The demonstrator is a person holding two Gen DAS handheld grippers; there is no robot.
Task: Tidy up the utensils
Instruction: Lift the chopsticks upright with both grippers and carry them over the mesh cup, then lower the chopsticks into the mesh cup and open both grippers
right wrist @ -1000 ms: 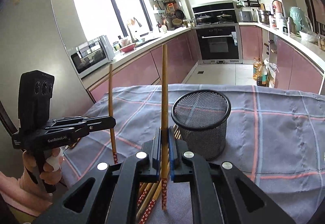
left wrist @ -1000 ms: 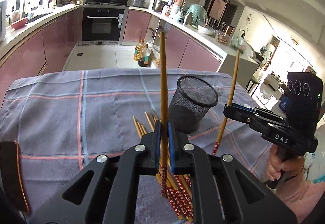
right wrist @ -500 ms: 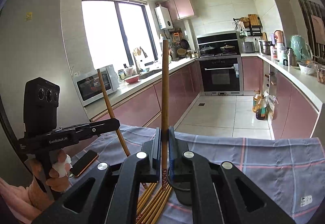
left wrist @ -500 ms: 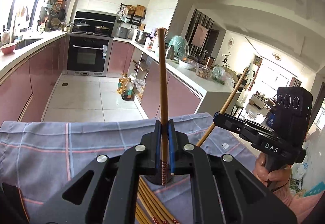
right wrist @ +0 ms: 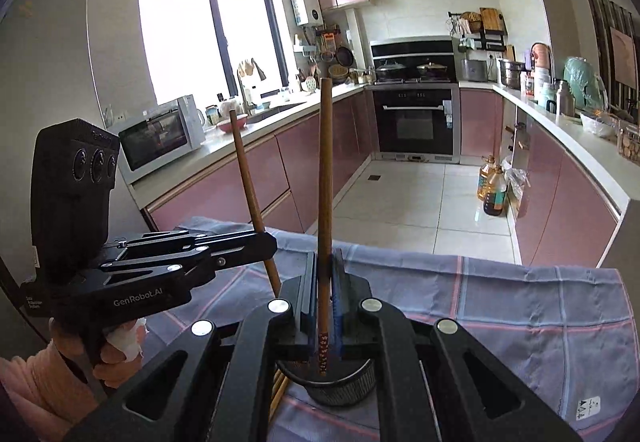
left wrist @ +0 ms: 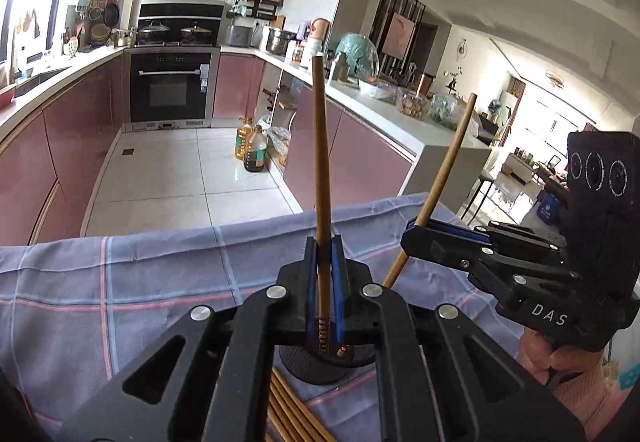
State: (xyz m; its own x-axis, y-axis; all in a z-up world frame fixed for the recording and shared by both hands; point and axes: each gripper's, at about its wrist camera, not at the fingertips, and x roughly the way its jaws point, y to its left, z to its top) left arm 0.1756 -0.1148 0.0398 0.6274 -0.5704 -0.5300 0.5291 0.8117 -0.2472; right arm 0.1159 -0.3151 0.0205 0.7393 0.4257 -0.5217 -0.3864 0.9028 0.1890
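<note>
L gripper (left wrist: 325, 258): clamped on a brown chopstick (left wrist: 322, 177), pads tight each side of the shaft, stick near upright, patterned red end poking out below the pads.
R gripper (right wrist: 325, 274): clamped on its own chopstick (right wrist: 325, 181), also near upright, patterned end below the pads.
Cross views: R gripper (left wrist: 444, 248) shows in L cam to the right, its stick (left wrist: 440, 177) leaning up-right; L gripper (right wrist: 256, 242) shows in R cam to the left, its stick (right wrist: 252, 193) leaning up-left.
Mesh cup (right wrist: 340, 382): black, directly under both grippers; both lower stick tips sit over its mouth, R stick's tip looks just at the rim level. Can't tell if either tip touches inside. In L cam, cup (left wrist: 320, 366) mostly hidden behind the gripper body.
Loose chopsticks (left wrist: 292, 414): bundle lying flat on the cloth, just near side of the cup, below L gripper; a few ends (right wrist: 279, 386) seen left of the cup in R cam.
Cloth (left wrist: 120, 282): grey-blue plaid w/ pink lines, covers the table under everything.
Hands: person's hand (right wrist: 120, 346) on L grip handle.
</note>
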